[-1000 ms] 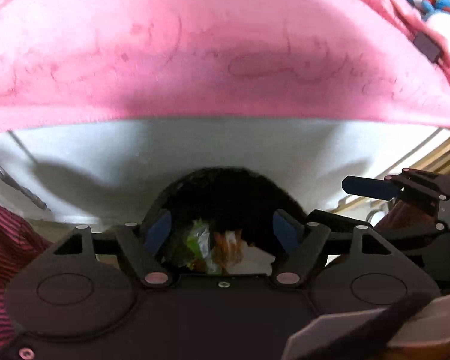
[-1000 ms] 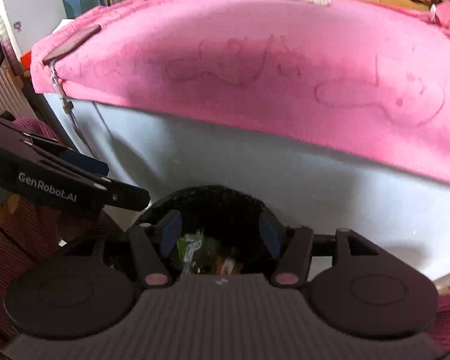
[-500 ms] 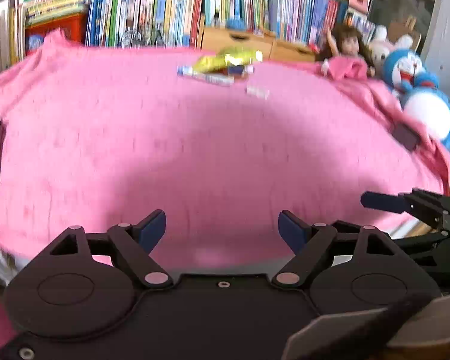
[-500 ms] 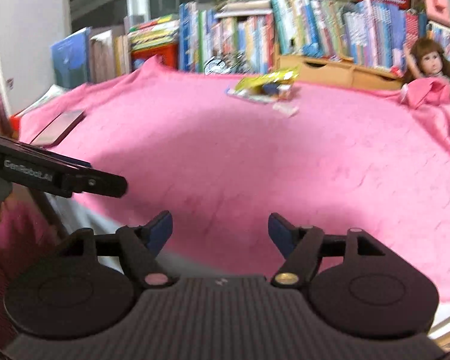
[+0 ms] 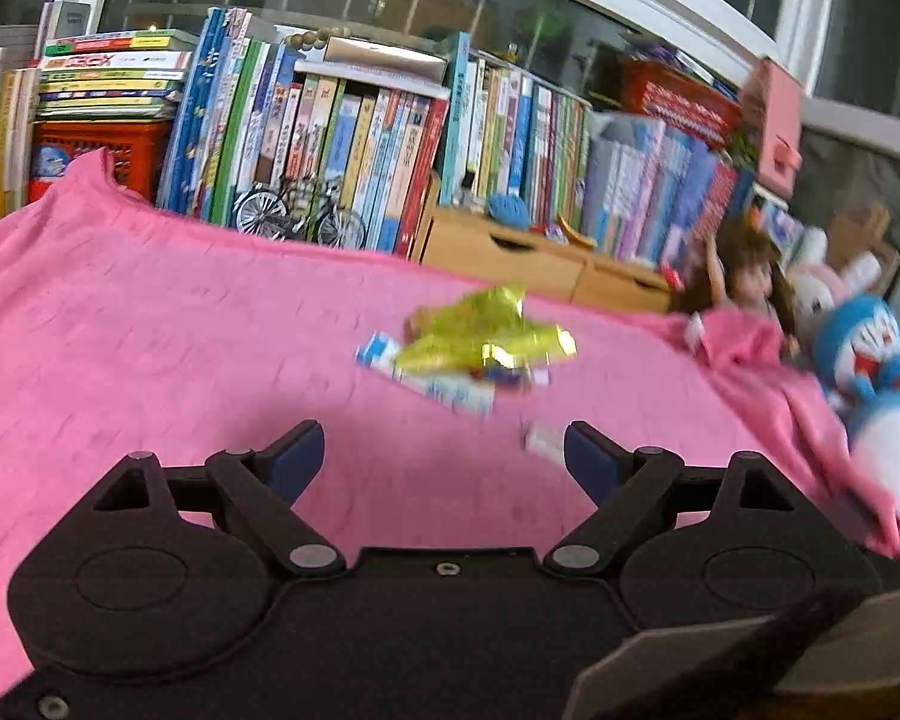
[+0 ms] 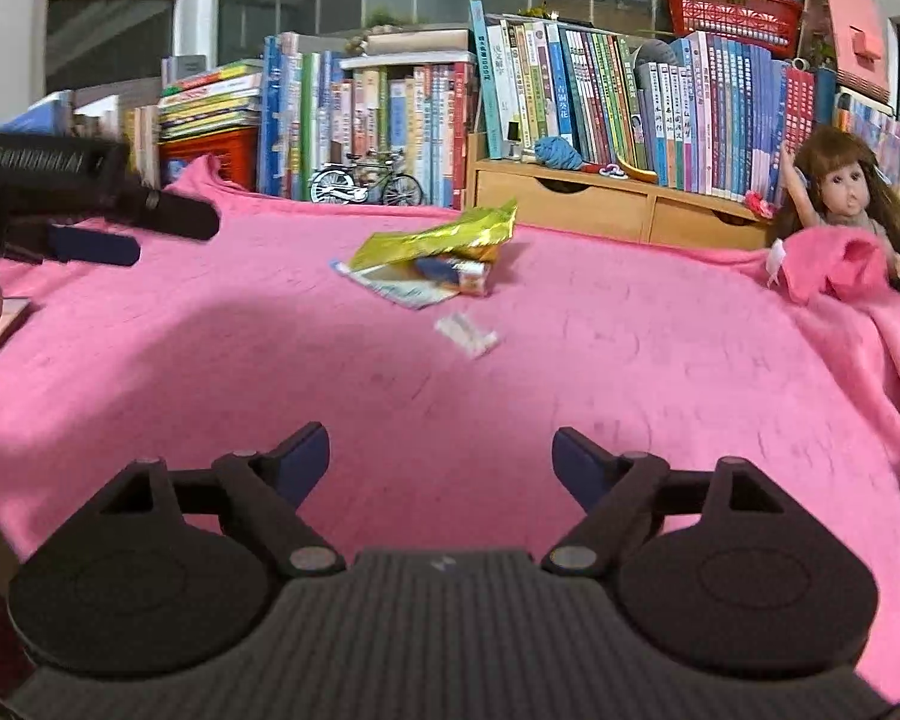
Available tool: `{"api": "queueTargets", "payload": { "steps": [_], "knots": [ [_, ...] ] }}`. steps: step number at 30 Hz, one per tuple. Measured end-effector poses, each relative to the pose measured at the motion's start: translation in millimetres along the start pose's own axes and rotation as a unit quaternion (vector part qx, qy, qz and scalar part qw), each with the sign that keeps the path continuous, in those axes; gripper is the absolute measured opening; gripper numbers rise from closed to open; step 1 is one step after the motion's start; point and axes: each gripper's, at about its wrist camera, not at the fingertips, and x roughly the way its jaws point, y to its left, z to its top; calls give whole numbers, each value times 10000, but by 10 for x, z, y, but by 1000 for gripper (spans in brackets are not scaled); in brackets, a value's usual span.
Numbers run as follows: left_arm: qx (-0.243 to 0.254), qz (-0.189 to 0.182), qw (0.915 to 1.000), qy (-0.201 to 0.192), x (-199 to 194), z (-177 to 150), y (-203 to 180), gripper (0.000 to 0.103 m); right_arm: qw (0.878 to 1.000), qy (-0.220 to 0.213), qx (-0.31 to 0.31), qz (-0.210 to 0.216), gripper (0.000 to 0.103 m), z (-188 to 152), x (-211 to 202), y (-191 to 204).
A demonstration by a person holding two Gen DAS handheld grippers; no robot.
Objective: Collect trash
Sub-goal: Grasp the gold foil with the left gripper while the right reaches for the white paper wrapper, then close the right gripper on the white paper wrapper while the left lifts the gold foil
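Both of my tongs are empty, the left gripper and the right gripper with jaws opening wide and nothing between them. Trash is left to collect: a yellow foil wrapper lies on a flat blue-and-white packet at upper centre of the pink blanket, a small white wrapper just below them. I judge the task unfinished; no bin shows.

Right gripper: jaws opening, nothing between them. Pink blanket carries a yellow wrapper atop flat packets near its far edge; small white wrapper just nearer.
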Motion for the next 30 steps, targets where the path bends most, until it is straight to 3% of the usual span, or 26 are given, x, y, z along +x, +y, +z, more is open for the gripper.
{"api": "queueTargets", "payload": {
  "steps": [8, 13, 17, 21, 23, 24, 25, 26, 27, 28, 30],
  "knots": [
    [491, 350, 9975, 372, 1118, 339, -201, 88, 9985, 176, 514, 83, 90, 314, 796, -188],
    [704, -229, 9973, 27, 1466, 401, -368, 92, 9990, 342, 289, 57, 90, 391, 1120, -114],
    [1107, 276, 9929, 345, 1896, 455, -559, 93, 9990, 386, 244, 11, 90, 428, 1291, -132],
    [1043, 319, 9929, 480, 2216, 463, -588, 92, 9985, 443, 320, 58, 90, 437, 1387, -170],
    [972, 285, 9930, 605, 2267, 425, -552, 88, 9982, 479, 322, 128, 89, 446, 1433, -188],
    [930, 254, 9931, 666, 2321, 418, -538, 79, 9981, 500, 327, 149, 84, 442, 1446, -189],
    [908, 226, 9933, 679, 2326, 395, -517, 63, 9980, 516, 325, 174, 81, 442, 1462, -193],
    [890, 221, 9936, 654, 2327, 388, -491, 55, 9979, 527, 312, 187, 73, 440, 1469, -191],
    [845, 226, 9941, 639, 2338, 392, -469, 36, 9980, 529, 300, 194, 60, 436, 1469, -188],
    [765, 188, 9945, 694, 2328, 398, -436, 19, 9981, 513, 295, 181, 56, 434, 1463, -187],
    [524, 52, 9952, 826, 2344, 420, -358, 9, 9982, 480, 318, 185, 39, 431, 1445, -199]
  ]
}}
